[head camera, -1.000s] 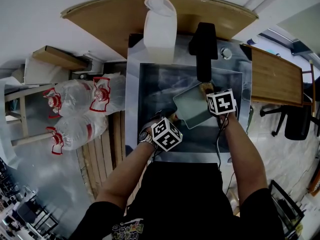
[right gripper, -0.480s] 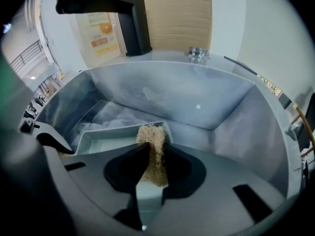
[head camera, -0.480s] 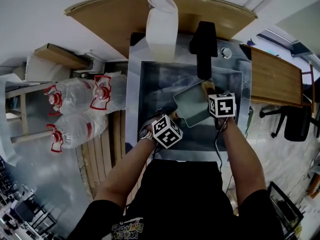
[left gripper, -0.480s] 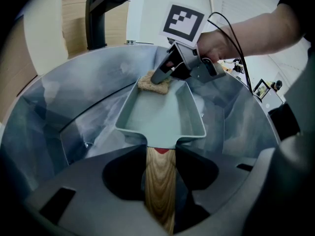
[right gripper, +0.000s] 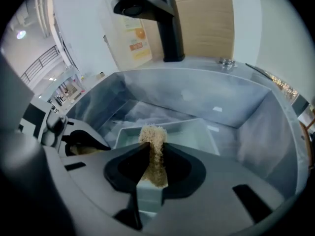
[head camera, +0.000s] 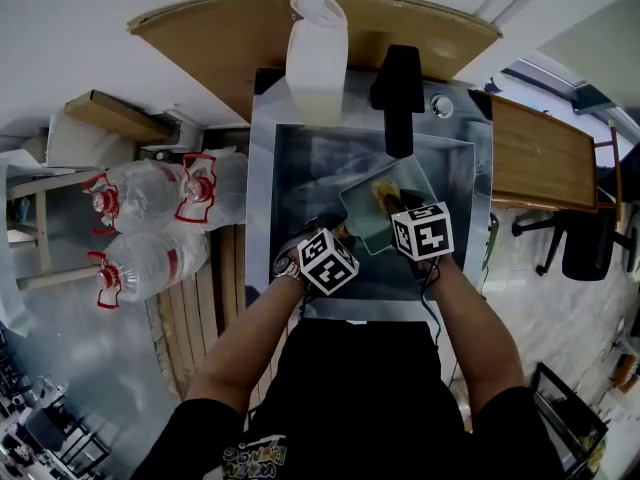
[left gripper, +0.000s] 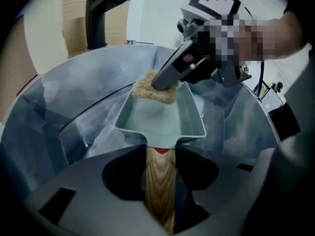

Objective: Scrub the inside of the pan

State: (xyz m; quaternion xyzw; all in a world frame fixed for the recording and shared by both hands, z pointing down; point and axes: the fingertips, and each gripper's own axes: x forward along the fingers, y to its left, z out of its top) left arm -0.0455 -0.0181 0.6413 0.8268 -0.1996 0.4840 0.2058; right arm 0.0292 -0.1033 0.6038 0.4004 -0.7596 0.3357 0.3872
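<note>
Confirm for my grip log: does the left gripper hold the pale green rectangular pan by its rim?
No, the left gripper is shut on the wooden handle of the pale green rectangular pan, not on its rim.

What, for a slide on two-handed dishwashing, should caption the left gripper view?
Left gripper holds the wooden handle of the pan while the right gripper presses a sponge into its far end.

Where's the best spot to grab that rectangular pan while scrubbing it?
Its wooden handle, approached end-on from the person's side: it juts straight out from the near wall of the pan, narrow enough for two jaws. The left gripper is shut on it there, leaving the inside free for the sponge.
</note>
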